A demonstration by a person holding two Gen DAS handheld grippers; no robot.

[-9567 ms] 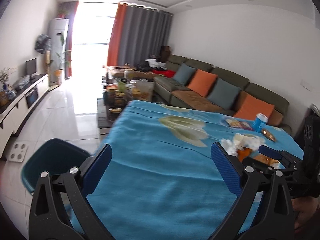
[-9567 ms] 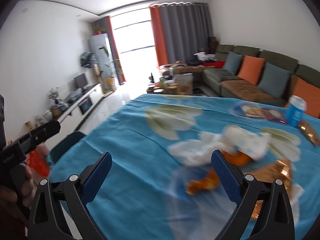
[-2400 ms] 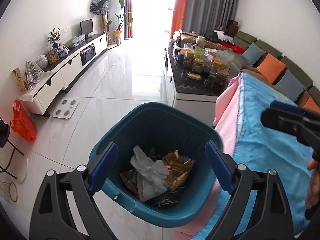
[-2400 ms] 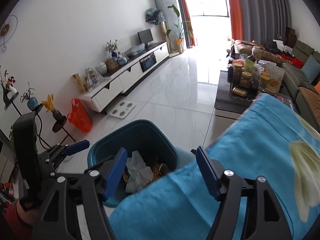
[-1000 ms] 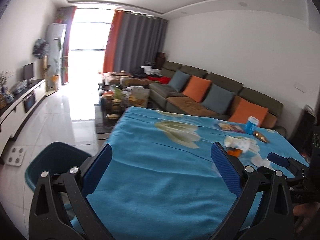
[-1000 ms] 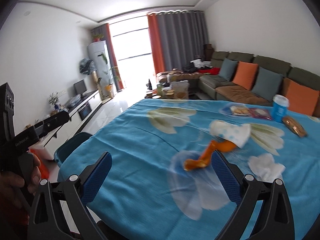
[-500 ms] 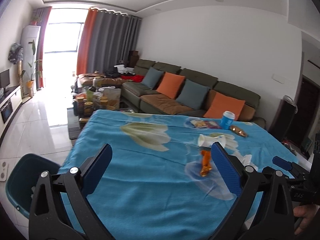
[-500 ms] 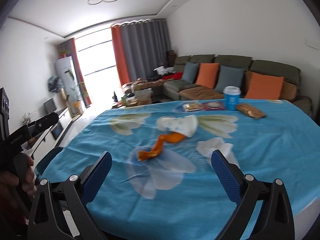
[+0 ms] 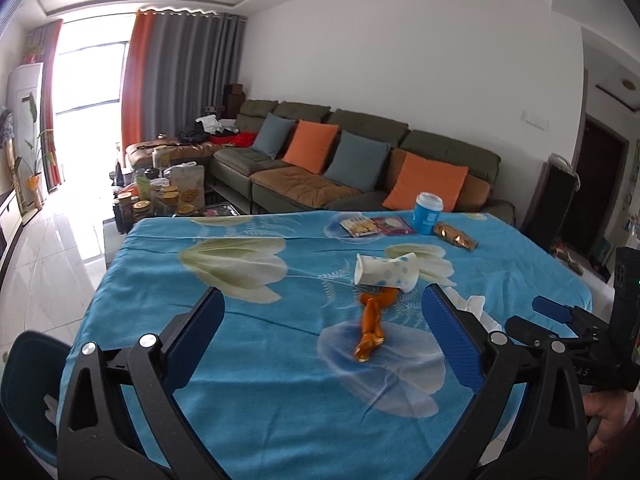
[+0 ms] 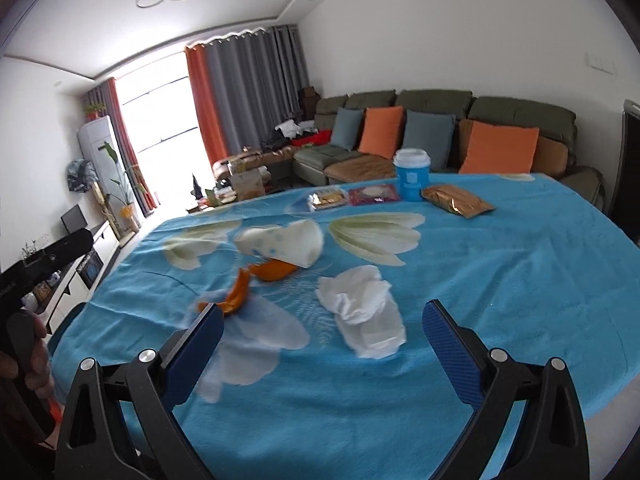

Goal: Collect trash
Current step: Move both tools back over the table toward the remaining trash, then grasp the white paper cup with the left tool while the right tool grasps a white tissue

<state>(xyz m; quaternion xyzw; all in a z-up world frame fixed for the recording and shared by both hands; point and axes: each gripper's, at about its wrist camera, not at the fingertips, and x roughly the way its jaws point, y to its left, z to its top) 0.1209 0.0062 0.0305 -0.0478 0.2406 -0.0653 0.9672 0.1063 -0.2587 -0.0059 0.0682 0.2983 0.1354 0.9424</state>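
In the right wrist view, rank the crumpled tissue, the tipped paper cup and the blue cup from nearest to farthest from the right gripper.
Measured from the right gripper:
1. Tissue, just ahead between the fingers, on the tablecloth.
2. Paper cup, farther back and to the left, lying on its side.
3. Blue cup, upright near the table's far edge, right of centre.

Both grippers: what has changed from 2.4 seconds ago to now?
The left gripper and right gripper swung from over the teal bin back to the table, both open and empty. The tipped cup, orange wrapper and tissue remain uncollected.
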